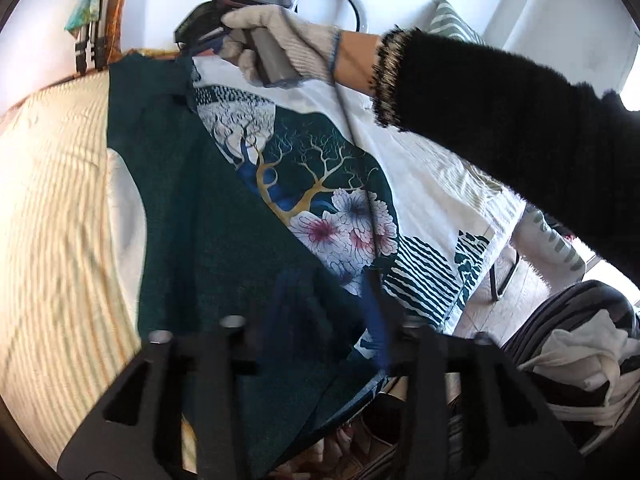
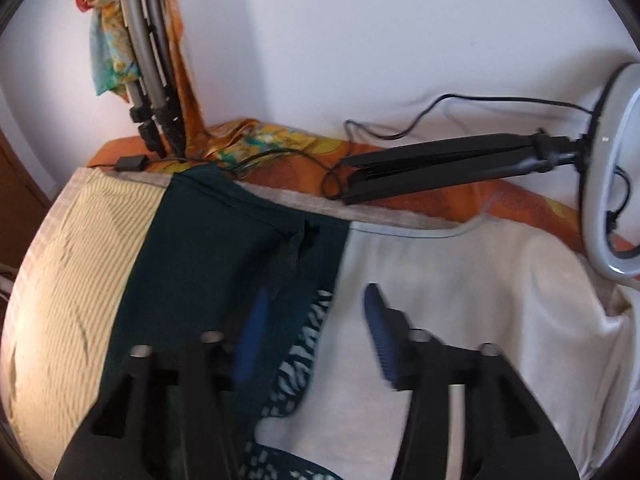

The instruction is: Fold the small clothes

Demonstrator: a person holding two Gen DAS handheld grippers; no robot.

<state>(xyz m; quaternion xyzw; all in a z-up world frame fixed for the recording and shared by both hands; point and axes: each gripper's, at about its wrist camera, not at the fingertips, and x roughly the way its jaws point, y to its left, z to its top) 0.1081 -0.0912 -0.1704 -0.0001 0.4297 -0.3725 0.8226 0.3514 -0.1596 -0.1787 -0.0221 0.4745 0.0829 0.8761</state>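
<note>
Ahead of me a ring light (image 2: pixel 608 184) lies on its folded black stand (image 2: pixel 440 164), cable (image 2: pixel 460 100) trailing, beside what may be a colourful scarf (image 2: pixel 108 40).

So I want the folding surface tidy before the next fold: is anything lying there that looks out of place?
Yes. A ring light lies toppled on its side at the far edge of the bed, its folded black stand flat on the orange sheet and its cable looped loosely, just beyond the dark green garment.
</note>
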